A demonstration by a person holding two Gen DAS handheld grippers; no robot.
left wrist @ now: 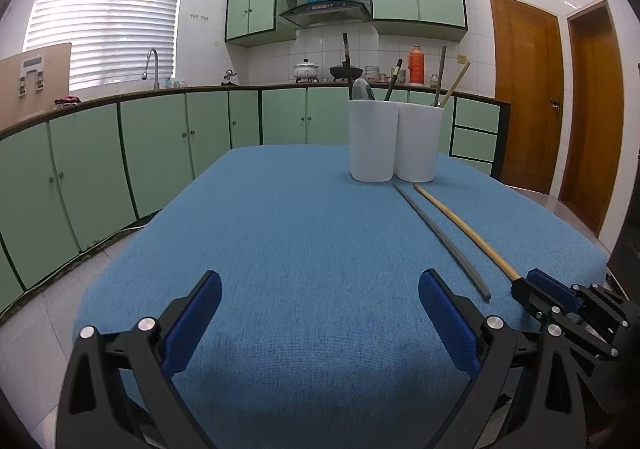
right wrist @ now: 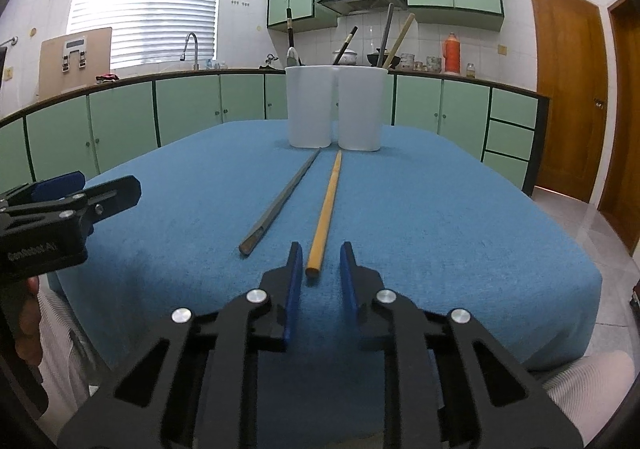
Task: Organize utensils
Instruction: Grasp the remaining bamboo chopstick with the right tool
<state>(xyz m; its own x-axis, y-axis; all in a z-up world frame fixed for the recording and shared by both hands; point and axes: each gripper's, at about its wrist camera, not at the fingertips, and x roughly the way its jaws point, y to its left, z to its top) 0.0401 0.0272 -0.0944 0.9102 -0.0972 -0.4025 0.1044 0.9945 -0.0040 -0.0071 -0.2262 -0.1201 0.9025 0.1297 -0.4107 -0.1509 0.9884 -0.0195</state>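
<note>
Nearest you, your right gripper (right wrist: 320, 261) sits low over the blue cloth-covered table (right wrist: 440, 229), its blue-padded jaws drawn narrow around the near end of the long yellow wooden chopstick (right wrist: 324, 209); a sliver of gap shows on each side, so the pads are not yet pressing it. Your left gripper (left wrist: 320, 293) hovers with jaws wide apart, holding nothing. Just beside the yellow stick lies the grey metal chopstick (right wrist: 280, 203), apart from it. Farther back stand two white plastic utensil holders (right wrist: 336, 109), touching, with more utensils upright inside.
</note>
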